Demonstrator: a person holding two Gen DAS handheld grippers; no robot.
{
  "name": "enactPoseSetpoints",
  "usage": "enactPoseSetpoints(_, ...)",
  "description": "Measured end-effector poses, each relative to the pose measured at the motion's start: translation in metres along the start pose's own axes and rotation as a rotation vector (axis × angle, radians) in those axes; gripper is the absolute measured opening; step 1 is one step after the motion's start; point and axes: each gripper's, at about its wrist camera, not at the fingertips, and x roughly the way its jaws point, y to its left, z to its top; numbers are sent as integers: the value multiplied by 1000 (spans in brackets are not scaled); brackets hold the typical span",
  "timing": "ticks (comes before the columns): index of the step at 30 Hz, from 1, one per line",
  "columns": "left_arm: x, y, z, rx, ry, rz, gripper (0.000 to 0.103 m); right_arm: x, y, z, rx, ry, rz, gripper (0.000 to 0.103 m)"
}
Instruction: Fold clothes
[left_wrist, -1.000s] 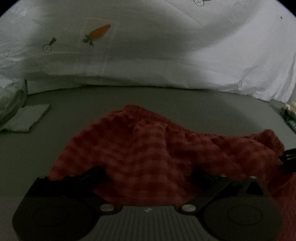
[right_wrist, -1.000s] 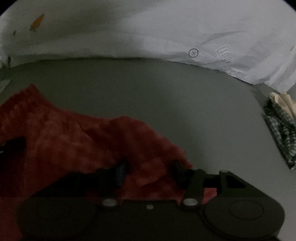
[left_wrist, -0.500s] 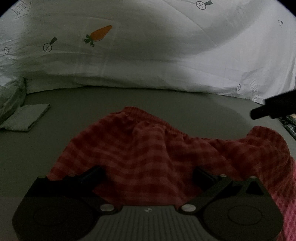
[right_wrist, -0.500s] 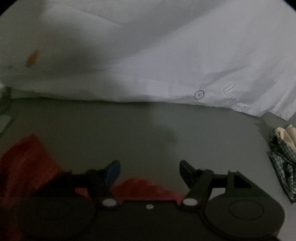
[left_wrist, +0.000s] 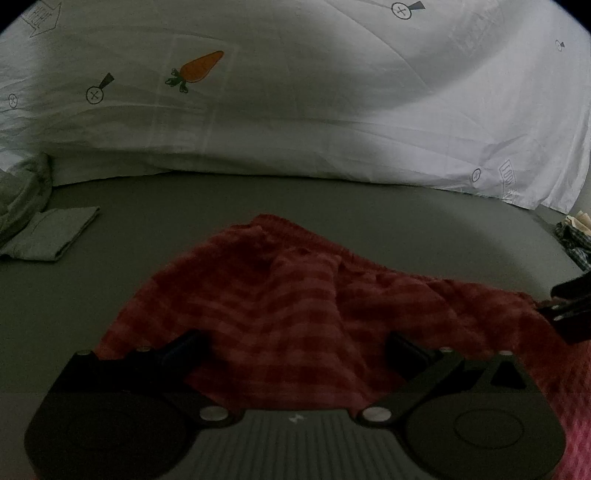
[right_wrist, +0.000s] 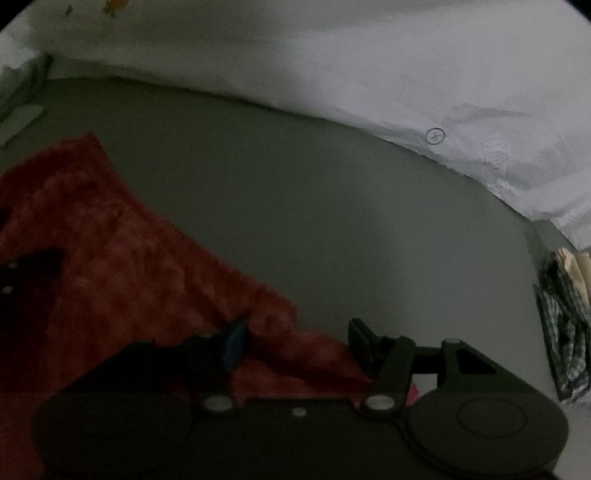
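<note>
Half a second after hovering clear above the bare sheet, the right gripper (right_wrist: 297, 338) had dropped back over the near corner of the red checked garment (left_wrist: 295, 314), its jaws partly spread and closing, with a bunched fold of the cloth lying between the fingers; the dim, blurred frame did not show the pads pressing on it. In the left wrist view, its dark tip reappeared low at the right edge beside the garment's hem. The left gripper (left_wrist: 295, 341) had not shifted: its two fingers stood wide apart on either side of the red fabric, which covered the space between them, and no pinch was visible. The garment lay rumpled on the grey bed sheet (left_wrist: 406, 229), near a white carrot-print duvet (left_wrist: 295, 110). A folded pale green cloth (left_wrist: 51, 236) sat at far left, a dark checked bundle (right_wrist: 565, 325) at far right.
</note>
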Motion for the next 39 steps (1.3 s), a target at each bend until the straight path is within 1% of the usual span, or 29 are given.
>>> enactPoseSetpoints(2,0,0,0,2,0,1,103,-1,-2,-3,12,4,5,60)
enactPoseSetpoints(4,1,-1,0,3,1,2,103,2,-1,1,-6,6,25,59)
enactPoseSetpoints(6,1,-1,0,5,1,3,103,3,0,6,-33,9,59,45)
enactPoseSetpoints(7,1,-1,0,6,2,4,103,3,1,10,-59,17,94,22)
enactPoseSetpoints(8,1,-1,0,7,2,4,103,2,3,14,-90,22,120,14)
enactPoseSetpoints(9,1,0,0,7,2,4,103,1,10,17,-164,9,83,8)
enactPoseSetpoints(10,2,0,0,8,2,4,103,0,17,19,-240,-16,42,6)
enactPoseSetpoints(11,2,0,0,8,2,5,103,-2,22,23,-321,-58,-21,6)
enactPoseSetpoints(12,2,0,0,9,3,6,103,-3,25,27,-369,-97,-81,6)
enactPoseSetpoints(14,2,-1,0,11,3,8,103,-3,30,35,-424,-171,-192,7)
enactPoseSetpoints(15,2,-1,0,12,4,9,103,0,31,39,-440,-185,-224,7)
enactPoseSetpoints(16,2,-1,0,14,4,10,103,8,32,41,-449,-173,-233,9)
enactPoseSetpoints(17,2,-1,0,15,5,11,103,19,32,41,-442,-142,-228,12)
enactPoseSetpoints(18,2,-1,0,16,5,12,103,29,32,41,-435,-112,-223,17)
enactPoseSetpoints(19,2,-1,0,18,6,13,103,36,32,39,-425,-100,-228,22)
enactPoseSetpoints(20,3,-1,0,19,6,14,103,43,31,38,-414,-90,-235,31)
enactPoseSetpoints(21,3,-2,0,20,7,16,103,41,31,38,-395,-101,-249,36)
enactPoseSetpoints(23,3,-2,0,24,8,19,103,31,27,42,-316,-115,-270,59)
enactPoseSetpoints(24,3,-3,0,28,10,22,103,20,25,41,-274,-139,-255,62)
enactPoseSetpoints(25,3,-4,0,33,12,25,103,11,22,39,-246,-159,-248,68)
enactPoseSetpoints(27,4,-5,0,40,14,29,103,-11,19,35,-208,-189,-258,75)
enactPoseSetpoints(29,4,-5,0,41,15,30,103,-36,19,23,-176,-224,-262,89)
enactPoseSetpoints(30,4,-5,0,43,15,31,103,-44,19,16,-152,-228,-257,91)
enactPoseSetpoints(32,5,-6,0,47,16,34,103,-56,17,-1,-91,-206,-240,94)
enactPoseSetpoints(34,6,-8,-1,59,20,45,103,-68,22,-22,-31,-179,-241,94)
enactPoseSetpoints(36,6,-9,-1,64,21,48,103,-70,18,-41,48,-160,-236,94)
enactPoseSetpoints(38,6,-10,-1,64,21,49,103,-87,19,-60,147,-156,-224,94)
enactPoseSetpoints(39,6,-10,-1,65,22,48,103,-91,16,-67,177,-163,-226,95)
